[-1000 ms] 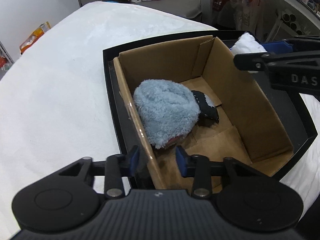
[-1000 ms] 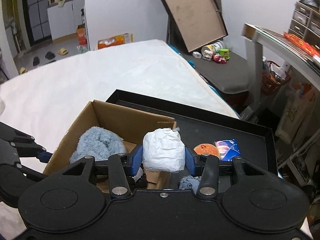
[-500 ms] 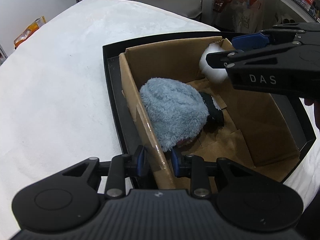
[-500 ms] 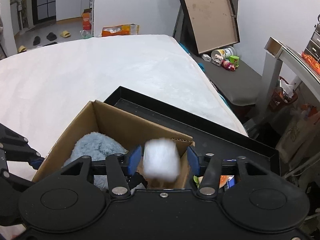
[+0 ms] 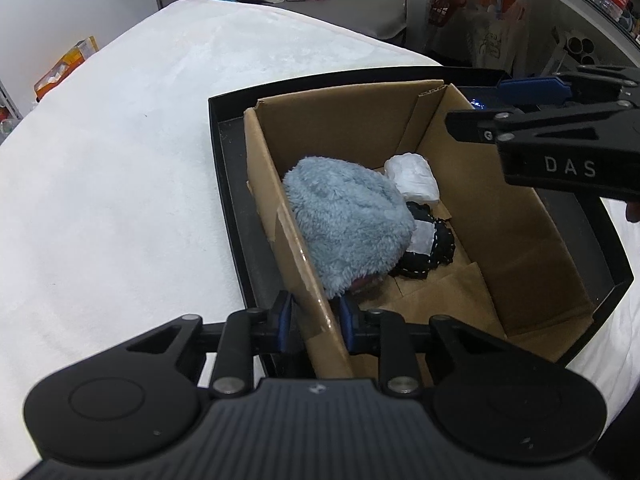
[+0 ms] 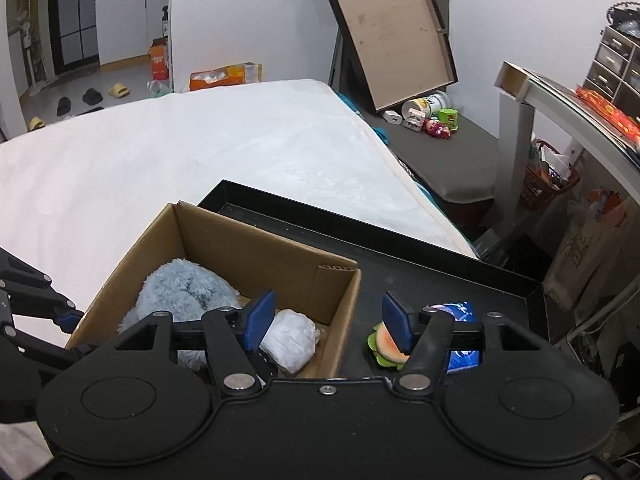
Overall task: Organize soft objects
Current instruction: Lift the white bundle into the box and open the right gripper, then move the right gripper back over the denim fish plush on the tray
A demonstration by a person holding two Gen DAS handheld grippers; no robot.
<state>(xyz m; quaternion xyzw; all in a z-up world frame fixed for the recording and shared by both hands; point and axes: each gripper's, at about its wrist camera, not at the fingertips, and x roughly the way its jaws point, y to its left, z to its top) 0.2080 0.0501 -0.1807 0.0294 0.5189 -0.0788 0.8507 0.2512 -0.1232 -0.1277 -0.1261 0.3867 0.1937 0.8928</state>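
Left wrist view: the left gripper [image 5: 315,322] has been closing, its fingers narrow around the cardboard box [image 5: 516,224] wall. Inside lie a blue plush toy [image 5: 348,224], a white bundle [image 5: 414,178] and a black cloth [image 5: 430,252].

Right wrist view: the right gripper [image 6: 329,322] has been opening; its fingers stand wide and empty above the box corner, with the white bundle [image 6: 292,338] below.

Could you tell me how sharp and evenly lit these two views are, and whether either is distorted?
Left wrist: sharp on the box, its floor dim; glare on the tape; fisheye bends the tray. Right wrist: evenly lit, sharp; the desk curves.
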